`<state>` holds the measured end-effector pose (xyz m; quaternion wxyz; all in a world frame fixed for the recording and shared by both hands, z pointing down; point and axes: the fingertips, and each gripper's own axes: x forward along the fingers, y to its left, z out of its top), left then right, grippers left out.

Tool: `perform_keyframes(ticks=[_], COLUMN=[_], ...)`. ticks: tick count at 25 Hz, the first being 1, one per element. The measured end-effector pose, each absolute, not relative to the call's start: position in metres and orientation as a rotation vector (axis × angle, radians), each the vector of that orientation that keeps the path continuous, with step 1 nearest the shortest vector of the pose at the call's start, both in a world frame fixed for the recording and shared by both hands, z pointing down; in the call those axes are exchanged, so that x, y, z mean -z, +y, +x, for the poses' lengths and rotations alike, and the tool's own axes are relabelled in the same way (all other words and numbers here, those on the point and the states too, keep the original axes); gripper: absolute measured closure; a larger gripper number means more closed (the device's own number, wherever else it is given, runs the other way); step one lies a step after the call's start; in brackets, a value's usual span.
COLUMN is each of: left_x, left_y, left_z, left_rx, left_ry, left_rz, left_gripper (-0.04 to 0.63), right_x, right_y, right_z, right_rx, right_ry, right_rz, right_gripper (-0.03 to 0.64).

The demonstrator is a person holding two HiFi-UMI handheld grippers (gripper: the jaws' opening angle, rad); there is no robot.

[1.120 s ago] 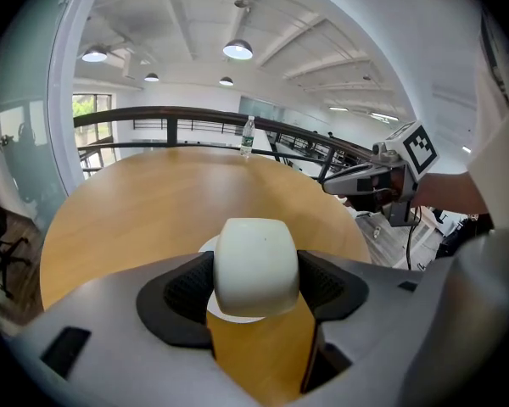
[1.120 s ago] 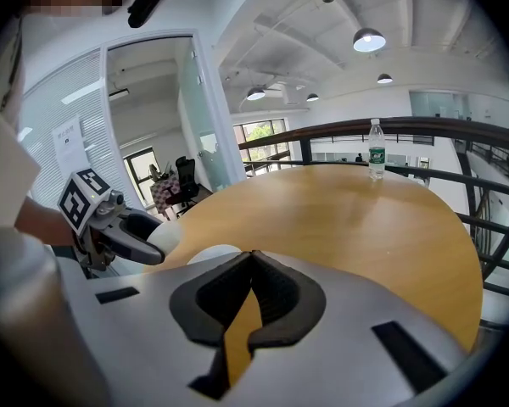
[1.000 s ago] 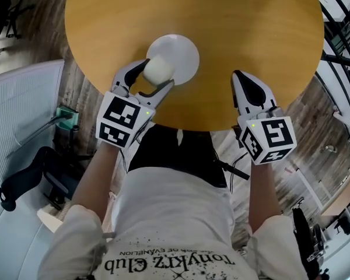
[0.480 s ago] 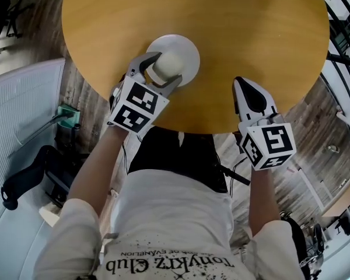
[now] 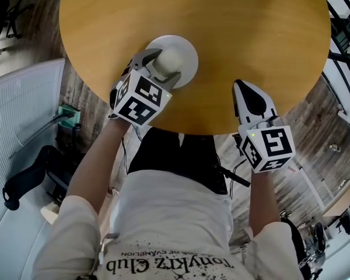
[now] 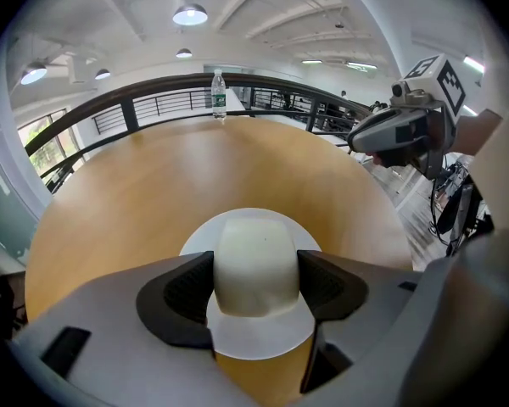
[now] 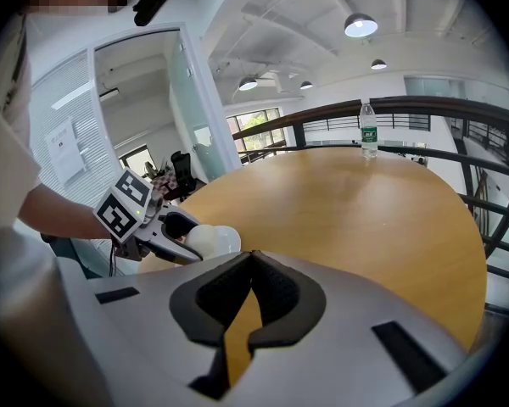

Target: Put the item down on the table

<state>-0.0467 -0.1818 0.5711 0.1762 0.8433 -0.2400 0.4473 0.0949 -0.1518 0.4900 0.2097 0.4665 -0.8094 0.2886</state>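
A cream, rounded cup-like item (image 5: 174, 57) sits between the jaws of my left gripper (image 5: 166, 65), which is shut on it. It is over a white round plate (image 5: 189, 46) on the wooden table (image 5: 233, 22); I cannot tell whether it touches the plate. In the left gripper view the item (image 6: 256, 265) fills the gap between the dark pads (image 6: 182, 291), with the plate (image 6: 259, 339) under it. My right gripper (image 5: 244, 89) hovers at the table's near edge, shut and holding nothing. In the right gripper view its jaws (image 7: 253, 265) meet.
A water bottle (image 6: 219, 94) stands at the table's far edge, by a dark railing (image 6: 110, 108). A black chair (image 5: 23, 177) and a white panel (image 5: 17, 115) lie left of the table. The person's body is close to the near rim.
My left gripper has moved forward and rolled, carrying the cream item from the plate's left edge toward its middle. The right gripper has hardly moved.
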Motion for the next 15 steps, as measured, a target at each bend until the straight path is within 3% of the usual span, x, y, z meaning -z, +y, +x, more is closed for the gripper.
perform_keyframes(ticks=[15], left_x=[-0.593], left_y=[-0.182], left_z=[-0.042], left_rx=[-1.358], left_ry=[-0.612], left_rz=[2.332], left_gripper=[0.281], right_x=[-0.497], right_y=[-0.152], right_z=[0.105], right_rx=[-0.830], right_ry=[-2.247], right_rz=[1.314], right_gripper=[0.597])
